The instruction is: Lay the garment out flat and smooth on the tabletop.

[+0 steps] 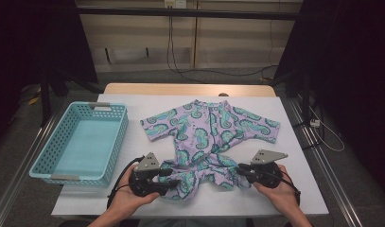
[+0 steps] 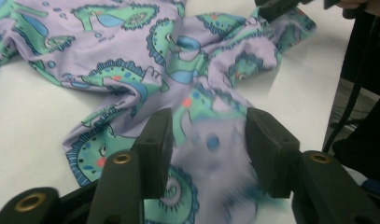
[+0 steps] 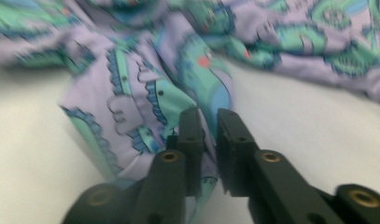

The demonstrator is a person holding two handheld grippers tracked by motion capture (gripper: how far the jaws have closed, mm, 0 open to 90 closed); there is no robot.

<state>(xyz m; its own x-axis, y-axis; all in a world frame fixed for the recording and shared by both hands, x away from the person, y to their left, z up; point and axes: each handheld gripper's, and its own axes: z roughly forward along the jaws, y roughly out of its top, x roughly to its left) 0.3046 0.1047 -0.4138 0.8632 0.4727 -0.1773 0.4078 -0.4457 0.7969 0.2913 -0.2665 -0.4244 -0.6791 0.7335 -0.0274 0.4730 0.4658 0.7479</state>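
A lilac child's garment [image 1: 211, 125] printed with teal seahorses lies spread on the white table, its lower part bunched toward me. My left gripper [image 1: 173, 178] sits at the garment's lower left hem. In the left gripper view its jaws [image 2: 208, 135] stand apart over the cloth [image 2: 131, 56], the pads not pressing on it. My right gripper [image 1: 240, 169] is at the lower right hem. In the right gripper view its jaws [image 3: 210, 123] stand a narrow gap apart, with an edge of the cloth [image 3: 145, 98] in the gap.
A light blue perforated basket [image 1: 120, 135] stands at the left of the white table cover [image 1: 294, 189]. Beyond the table's far wooden edge [image 1: 190, 88] are a floor with cables and a pale wall. Dark frames stand at both sides.
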